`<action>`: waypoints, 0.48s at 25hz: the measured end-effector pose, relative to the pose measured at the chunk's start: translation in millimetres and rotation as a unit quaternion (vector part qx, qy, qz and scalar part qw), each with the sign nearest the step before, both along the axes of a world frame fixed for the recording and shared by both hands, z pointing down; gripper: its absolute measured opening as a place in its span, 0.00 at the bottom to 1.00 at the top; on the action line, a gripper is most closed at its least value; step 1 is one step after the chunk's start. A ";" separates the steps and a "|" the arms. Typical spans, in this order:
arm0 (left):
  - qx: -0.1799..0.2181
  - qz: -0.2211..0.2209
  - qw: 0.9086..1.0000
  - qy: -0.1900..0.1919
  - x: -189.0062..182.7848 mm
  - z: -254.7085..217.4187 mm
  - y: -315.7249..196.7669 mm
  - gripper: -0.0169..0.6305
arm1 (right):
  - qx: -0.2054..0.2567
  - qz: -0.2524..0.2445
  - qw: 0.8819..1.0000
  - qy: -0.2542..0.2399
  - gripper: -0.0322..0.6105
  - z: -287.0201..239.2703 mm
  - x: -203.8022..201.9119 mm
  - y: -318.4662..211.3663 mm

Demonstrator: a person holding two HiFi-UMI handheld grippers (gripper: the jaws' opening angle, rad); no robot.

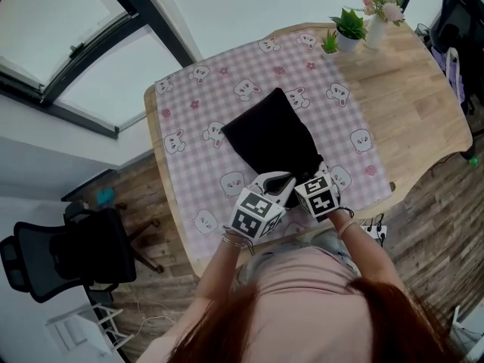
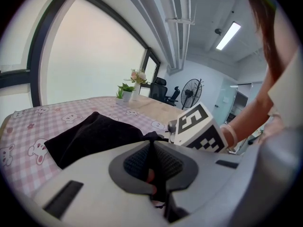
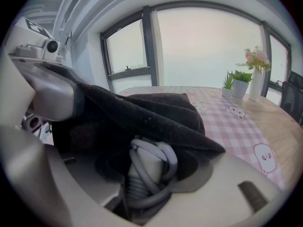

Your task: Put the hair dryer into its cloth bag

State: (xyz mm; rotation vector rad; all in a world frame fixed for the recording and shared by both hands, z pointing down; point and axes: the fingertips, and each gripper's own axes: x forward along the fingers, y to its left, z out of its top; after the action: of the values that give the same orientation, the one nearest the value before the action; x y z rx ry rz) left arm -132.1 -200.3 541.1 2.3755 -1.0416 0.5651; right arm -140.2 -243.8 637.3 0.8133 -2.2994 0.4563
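Black cloth, soft and floppy, with the dryer going in at the near end of the pink checked tablecloth [image 1: 227, 104].
First up, left gripper [image 2: 151, 155]: jaws pinched tight on the mouth hem of the cloth bag [image 2: 94, 134], holding it up. Limp fabric, so the hem looks like the only useful hold. Over to the right gripper [image 3: 147, 171]: jaws spread wide, clamped round the grey handle end of the hair dryer [image 3: 142, 162], cord [image 3: 166, 156] wound about it, the rest hidden inside the bag. Rigid, smooth plastic, probably front-heavy; better to grip the handle than the springy cord.
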 end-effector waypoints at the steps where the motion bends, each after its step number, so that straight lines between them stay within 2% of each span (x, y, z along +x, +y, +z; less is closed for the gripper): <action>1: -0.002 -0.002 1.000 0.003 -0.4 0.3 -0.2 0.07 | 0.005 -0.002 1.000 0.005 0.40 1.3 0.1 -0.4; 12: -0.001 -0.008 1.000 0.018 0.8 -0.7 -0.9 0.06 | 0.018 -0.015 1.000 0.013 0.40 6.7 0.2 0.2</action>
State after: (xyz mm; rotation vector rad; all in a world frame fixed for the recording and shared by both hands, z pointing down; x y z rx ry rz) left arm -131.4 -201.2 540.5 2.3638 -1.0429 0.5166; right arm -140.0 -243.6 644.0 0.7966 -2.2984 0.3902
